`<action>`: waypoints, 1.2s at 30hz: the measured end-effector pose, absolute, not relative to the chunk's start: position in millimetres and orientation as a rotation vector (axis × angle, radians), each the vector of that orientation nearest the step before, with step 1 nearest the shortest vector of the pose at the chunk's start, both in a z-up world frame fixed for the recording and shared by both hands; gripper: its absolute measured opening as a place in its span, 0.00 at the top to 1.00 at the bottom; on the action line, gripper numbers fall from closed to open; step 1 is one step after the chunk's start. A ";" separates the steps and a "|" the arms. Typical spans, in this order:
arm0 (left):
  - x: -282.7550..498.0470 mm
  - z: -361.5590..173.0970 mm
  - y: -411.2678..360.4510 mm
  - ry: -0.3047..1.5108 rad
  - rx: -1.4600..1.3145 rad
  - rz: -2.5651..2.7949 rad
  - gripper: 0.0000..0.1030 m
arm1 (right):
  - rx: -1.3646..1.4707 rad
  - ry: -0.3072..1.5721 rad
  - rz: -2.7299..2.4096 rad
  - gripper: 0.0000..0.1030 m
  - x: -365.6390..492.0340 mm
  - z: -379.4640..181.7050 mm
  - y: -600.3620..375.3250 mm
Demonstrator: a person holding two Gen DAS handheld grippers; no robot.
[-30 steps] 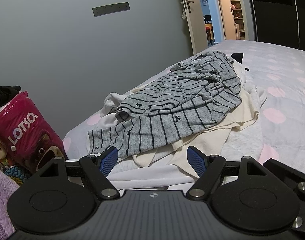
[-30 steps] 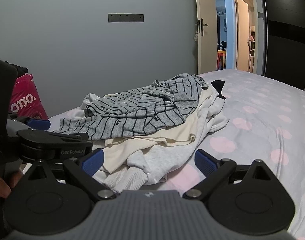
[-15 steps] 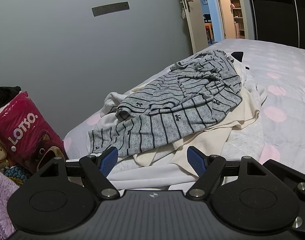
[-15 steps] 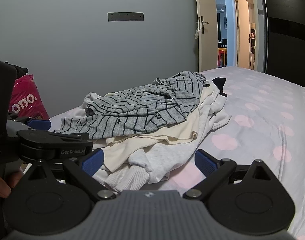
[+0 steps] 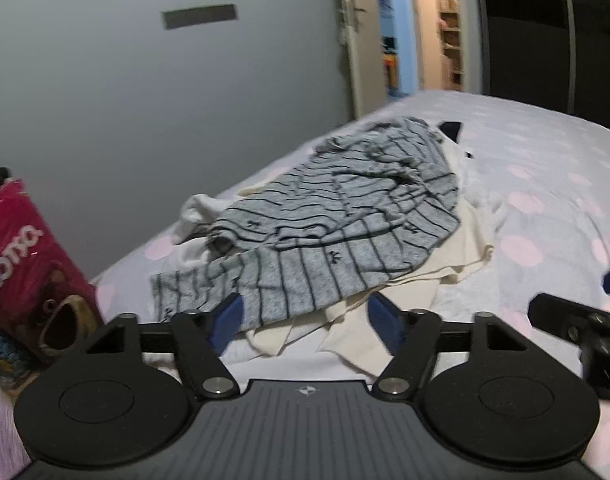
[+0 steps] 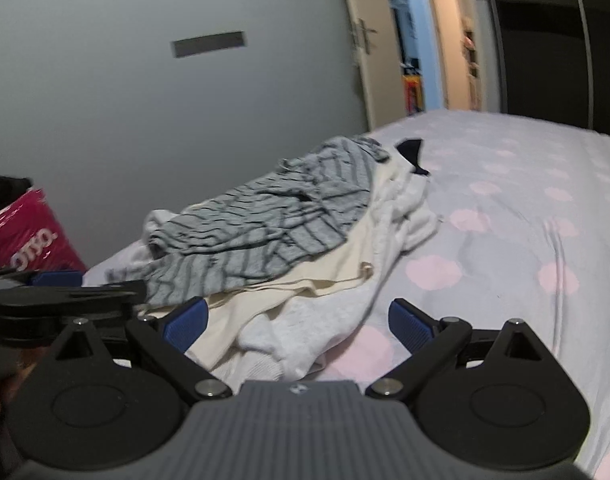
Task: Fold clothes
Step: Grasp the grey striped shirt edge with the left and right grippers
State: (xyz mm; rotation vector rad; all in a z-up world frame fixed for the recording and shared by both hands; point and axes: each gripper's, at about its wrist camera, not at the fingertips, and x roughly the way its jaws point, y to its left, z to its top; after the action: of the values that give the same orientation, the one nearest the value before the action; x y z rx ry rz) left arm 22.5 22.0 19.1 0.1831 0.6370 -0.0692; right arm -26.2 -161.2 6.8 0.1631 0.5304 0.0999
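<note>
Two black blue-padded grippers are hovering near a grey striped knit top (image 5: 337,236): left gripper (image 5: 305,316) closing on nothing, right gripper (image 6: 297,316) spread.

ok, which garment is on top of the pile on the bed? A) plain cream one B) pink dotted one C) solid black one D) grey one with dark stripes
D: the grey striped garment lies draped over the cream garment and the white garment beneath it; only a small dark piece pokes out at the far end of the pile.
</note>
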 end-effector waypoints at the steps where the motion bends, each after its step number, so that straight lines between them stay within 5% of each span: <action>1: 28.8 20.6 23.1 0.651 0.190 -0.081 0.42 | 0.147 0.536 0.096 0.13 -19.4 7.9 -161.4; 9: 97.0 31.9 14.4 0.651 0.247 -0.222 0.54 | 0.072 0.576 0.135 0.48 40.9 10.2 -158.4; 23: 231.0 -22.9 -6.4 0.740 0.095 -0.321 0.54 | 0.138 0.694 0.094 0.49 170.8 -35.0 -164.3; 27: 243.9 -36.3 -8.7 0.759 0.083 -0.327 0.54 | 0.128 0.710 0.078 0.62 190.7 -51.4 -162.7; 30: 245.0 -37.7 -17.8 0.742 0.097 -0.355 0.75 | 0.103 0.693 0.053 0.80 195.0 -51.0 -159.4; 32: 243.5 -33.8 -27.2 0.718 0.138 -0.342 0.98 | 0.067 0.678 0.036 0.89 193.1 -46.4 -155.5; 36: 244.9 -13.7 -24.9 0.699 0.077 -0.300 0.98 | 0.032 0.632 -0.011 0.95 183.7 -29.5 -156.9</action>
State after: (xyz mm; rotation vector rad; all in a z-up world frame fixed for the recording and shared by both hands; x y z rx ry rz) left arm 244.9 -24.9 -13.7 0.0768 0.6987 -0.2995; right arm 183.7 -156.9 -29.5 0.0315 0.6318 -0.0114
